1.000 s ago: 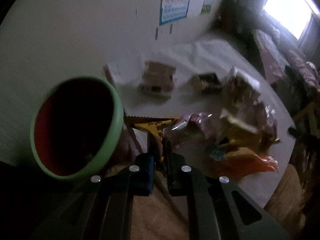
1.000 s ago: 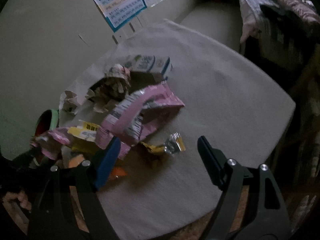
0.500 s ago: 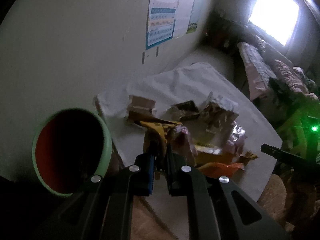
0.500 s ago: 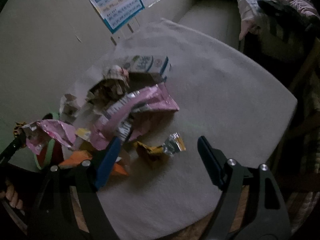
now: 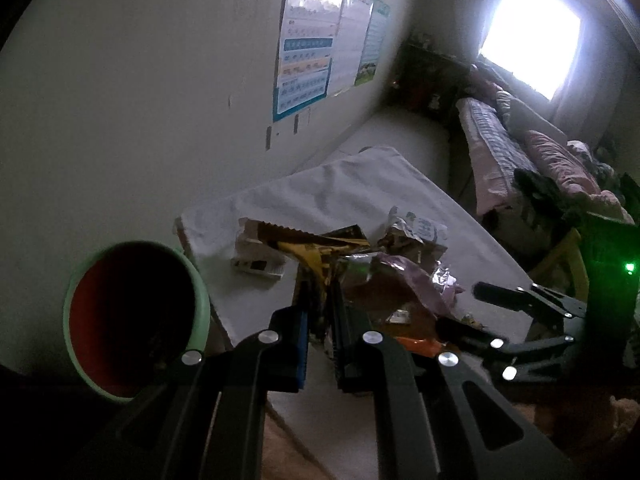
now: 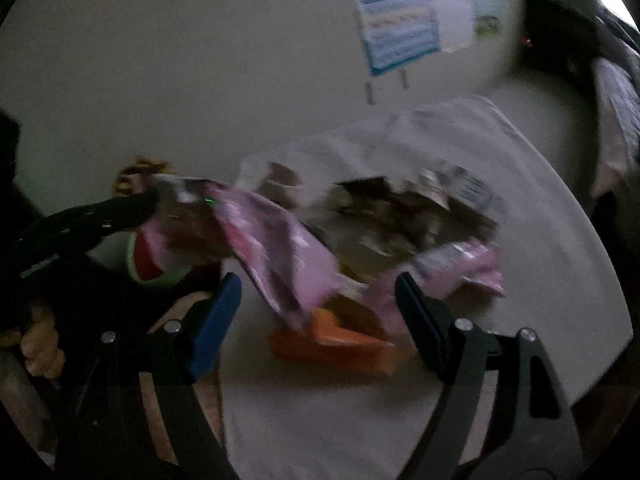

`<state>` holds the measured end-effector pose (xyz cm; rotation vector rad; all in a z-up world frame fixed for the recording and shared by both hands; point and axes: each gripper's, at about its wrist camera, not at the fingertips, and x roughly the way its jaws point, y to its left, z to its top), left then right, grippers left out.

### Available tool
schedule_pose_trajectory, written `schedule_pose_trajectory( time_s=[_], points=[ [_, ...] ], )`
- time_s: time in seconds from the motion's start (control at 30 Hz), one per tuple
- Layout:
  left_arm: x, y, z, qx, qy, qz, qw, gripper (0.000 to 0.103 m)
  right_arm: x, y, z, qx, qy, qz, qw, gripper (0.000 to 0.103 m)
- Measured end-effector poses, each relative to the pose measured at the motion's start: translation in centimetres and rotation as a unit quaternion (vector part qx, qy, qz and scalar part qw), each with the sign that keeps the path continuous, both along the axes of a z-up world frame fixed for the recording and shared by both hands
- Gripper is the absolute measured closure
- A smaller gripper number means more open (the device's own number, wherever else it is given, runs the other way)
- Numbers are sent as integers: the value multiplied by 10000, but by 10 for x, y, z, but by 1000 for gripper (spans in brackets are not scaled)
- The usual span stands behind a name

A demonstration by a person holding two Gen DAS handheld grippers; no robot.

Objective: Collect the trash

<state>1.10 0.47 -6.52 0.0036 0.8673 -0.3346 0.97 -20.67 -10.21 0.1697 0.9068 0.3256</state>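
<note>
The left tool point(image 5: 320, 320) is clamped on a yellow wrapper point(image 5: 316, 256) with a pink wrapper point(image 6: 276, 256) dangling. The right tool point(image 6: 318, 300) gapes empty. Best swing the catch squarely over the green bin point(image 5: 136, 320) before letting go.

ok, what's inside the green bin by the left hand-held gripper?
The green bin shows a red inner wall and a dark interior, with faint specks near the lower rim. Its bottom is in shadow, so any trash inside can't be made out.
</note>
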Motion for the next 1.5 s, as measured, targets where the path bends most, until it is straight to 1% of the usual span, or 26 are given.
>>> schedule_pose_trajectory(
  time_s=[0.13,0.2,0.23,0.27,0.33,0.4,0.43,0.47,0.53,0.6,0.67,0.7,0.8,0.83,0.87,0.93,1.03,1.23,1.33,1.4,1.5],
  points=[
    [0,-4,-3,-41,82,-100,9999,96,0,20,8,-435,-251,150,9986,26],
    [0,-7,-5,-80,113,-179,9997,96,3,26,7,-695,-291,168,9970,26],
    [-1,-9,-6,-103,122,-213,9996,96,4,27,4,-745,-250,185,9967,31],
    [-1,-10,-7,-139,136,-259,9995,96,5,27,2,-749,-198,205,9968,38],
    [0,-13,-10,-158,152,-298,9993,96,8,24,-7,-735,17,222,9970,69],
    [3,-16,-15,-148,185,-330,9992,96,9,19,-16,-654,201,196,9975,78],
    [5,-18,-19,-131,223,-343,9991,95,8,15,-20,-608,256,156,9977,81],
    [8,-21,-25,-84,264,-345,9990,93,7,13,-22,-606,273,118,9977,81],
    [11,-26,-33,-17,317,-374,9988,93,3,5,-24,-656,281,23,9974,82],
    [14,-32,-40,58,344,-407,9986,88,0,-1,-24,-705,284,-68,9971,82],
    [16,-36,-46,69,407,-439,9982,80,-1,-9,-26,-740,332,-197,9965,82],
    [16,-37,-49,50,439,-462,9980,79,-1,-13,-28,-732,354,-246,9964,83],
    [17,-41,-55,97,454,-491,9977,73,-2,-20,-30,-727,393,-339,9960,83],
    [17,-41,-57,98,468,-463,9978,67,-2,-21,-30,-740,397,-349,9959,83],
    [18,-39,-59,50,489,-413,9979,58,-3,-22,-31,-741,400,-357,9958,83],
    [20,-36,-60,-58,551,-350,9979,52,-3,-24,-31,-693,404,-386,9960,83],
    [22,-27,-62,-228,628,-227,9975,40,-2,-26,-31,-637,393,-428,9963,83],
    [18,-23,-67,-260,673,-287,9970,40,-3,-25,-29,-610,358,-429,9966,83],
    [18,-18,-65,-636,749,-351,9945,40,-3,-21,-29,-607,362,-373,9968,83],
    [16,-15,-60,-866,734,-388,9928,40,-3,-17,-29,-729,350,-378,9960,83],
    [10,-14,-53,-1041,600,-493,9915,40,-2,-20,-31,-690,351,-528,9956,83]
  ],
)
